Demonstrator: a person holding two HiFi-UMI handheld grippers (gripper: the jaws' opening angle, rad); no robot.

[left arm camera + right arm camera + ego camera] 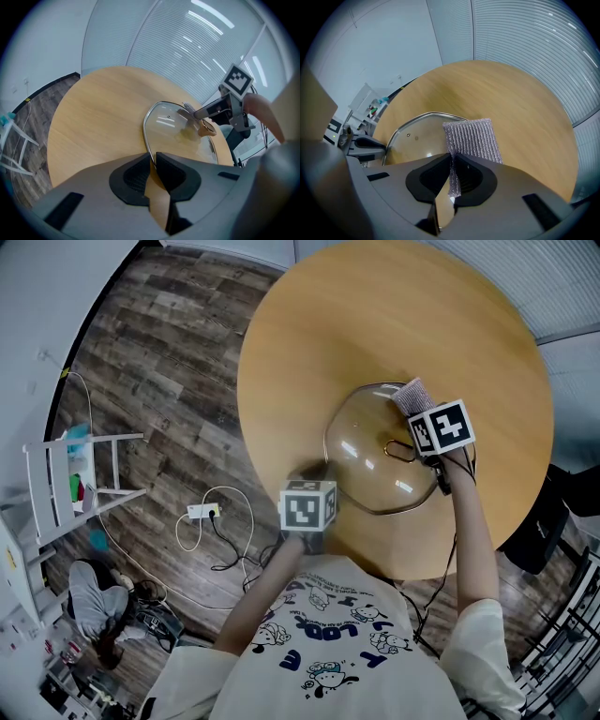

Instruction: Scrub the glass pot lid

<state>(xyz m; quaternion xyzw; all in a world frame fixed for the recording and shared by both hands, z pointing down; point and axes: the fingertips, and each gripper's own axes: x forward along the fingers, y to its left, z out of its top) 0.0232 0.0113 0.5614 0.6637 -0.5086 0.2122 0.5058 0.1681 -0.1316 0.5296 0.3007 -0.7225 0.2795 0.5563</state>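
The left hand-held gripper (153,161) had its jaws pinched nearly together on the near rim of the glass pot lid (375,448), which lay dome-up on the round worktop (309,334). The right hand-held gripper (452,161) was clamped tight on one narrow edge of a grey ribbed scrub pad (471,138), the rest of the pad fanned out over the lid's far rim.

Now, the worries. That left grip was only a thin bite on a smooth rim; a hard stroke could have slipped it free and sent the lid skating across the wood. With the pad sitting right at the lid's far side, a push outward looked likely to run it off the glass onto bare wood. Held by so little, the pad might have folded or pulled out of the jaws, letting hard plastic knock the glass. The ring handle (401,451) at the lid's centre stood in the path of any stroke back toward the person, a likely snag
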